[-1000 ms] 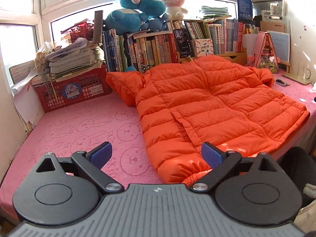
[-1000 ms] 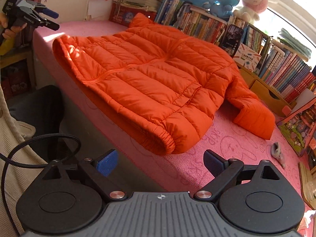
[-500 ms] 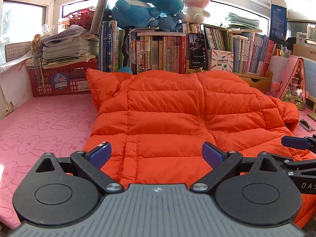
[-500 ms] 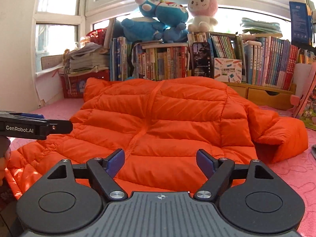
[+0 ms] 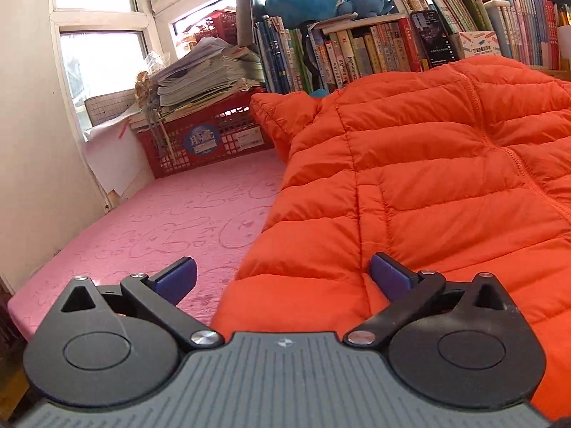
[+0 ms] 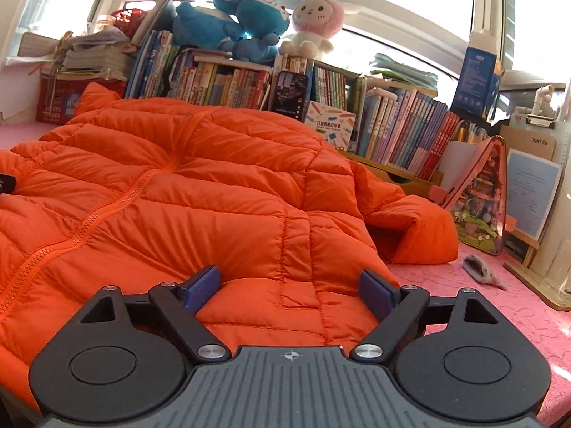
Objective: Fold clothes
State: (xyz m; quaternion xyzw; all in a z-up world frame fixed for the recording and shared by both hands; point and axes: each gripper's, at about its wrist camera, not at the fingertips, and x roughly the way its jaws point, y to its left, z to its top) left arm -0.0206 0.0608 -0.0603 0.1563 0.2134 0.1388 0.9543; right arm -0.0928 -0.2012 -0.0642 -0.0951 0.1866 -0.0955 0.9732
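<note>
Now both pairs of fingers stand spread wide with nothing pinched. In the left wrist view the left gripper (image 5: 283, 274) sits at the bottom centre of the frame, straddling the near left corner of the orange puffer jacket (image 5: 428, 185): one blue pad (image 5: 178, 278) is over bare pink mat (image 5: 171, 221), the other lies against the quilting. In the right wrist view the right gripper (image 6: 289, 290) straddles the jacket's (image 6: 214, 192) hem at lower centre, both pads against or just above the fabric; whether they touch it I cannot tell.

Half a second ago both cameras faced the jacket more squarely from a little further back, each showing the other tool at its frame edge. Since then the two grippers have moved apart and closer in, the left toward the left corner, the right toward the hem nearer the sleeve (image 6: 410, 228) bunched at centre right. That suggests the hem grasp is being lined up; folding proper has not started.

The jacket lies zipped, spread flat across the mat, collar toward the bookshelf (image 6: 228, 82) in the upper frame.
</note>
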